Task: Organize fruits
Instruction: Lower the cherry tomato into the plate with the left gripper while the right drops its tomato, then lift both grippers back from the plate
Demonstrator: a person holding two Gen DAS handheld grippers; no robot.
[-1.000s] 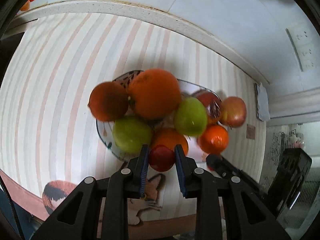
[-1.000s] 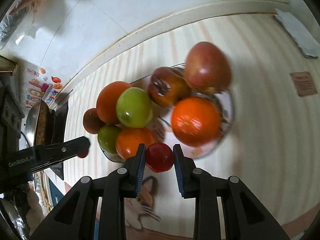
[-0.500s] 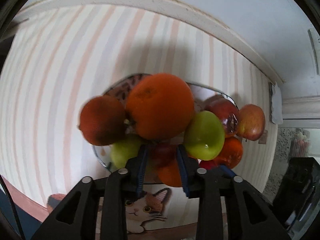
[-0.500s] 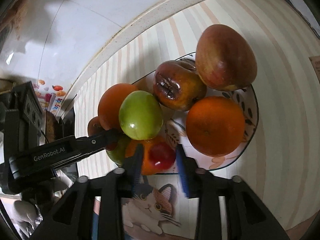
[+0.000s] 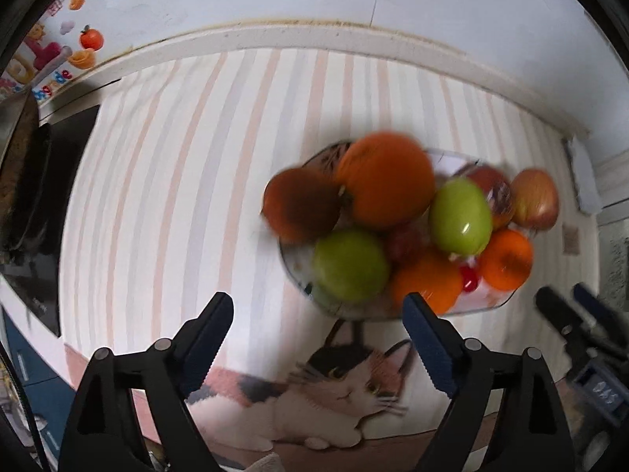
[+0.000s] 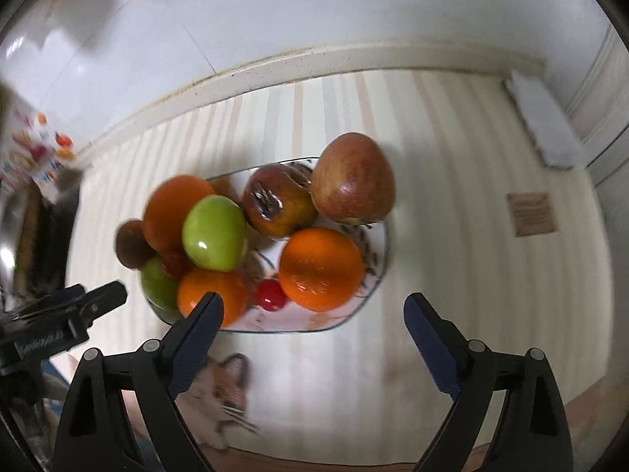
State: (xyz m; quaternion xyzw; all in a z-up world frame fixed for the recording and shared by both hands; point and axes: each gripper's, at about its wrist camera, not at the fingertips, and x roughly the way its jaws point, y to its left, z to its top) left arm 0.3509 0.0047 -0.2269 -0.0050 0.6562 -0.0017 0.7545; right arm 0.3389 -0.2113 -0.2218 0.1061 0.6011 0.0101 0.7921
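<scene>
A patterned plate [image 6: 377, 275] [image 5: 298, 275] holds several fruits: oranges [image 6: 320, 269] [image 5: 387, 183], green apples [image 6: 214, 232] [image 5: 350, 265], a red apple [image 6: 354, 179], a bruised fruit [image 6: 277, 204] and a brown one [image 5: 300, 210]. A small red fruit [image 6: 270, 295] [image 5: 469, 281] lies on the plate between oranges. Another small red fruit [image 5: 405, 242] [image 6: 175, 263] sits among the pile. My left gripper [image 5: 316, 324] is open and empty, near the plate's front left. My right gripper [image 6: 310, 324] is open and empty in front of the plate.
The plate stands on a striped mat [image 5: 165, 196] with a cat picture [image 5: 338, 385] at the front edge. A black stove with a pan [image 5: 27, 181] is at the left. A folded cloth [image 6: 538, 126] and a small brown tag [image 6: 530, 214] lie at the right.
Both grippers have opened and let go of their small red fruits, which now lie on the plate. Both have drawn back from the plate.
</scene>
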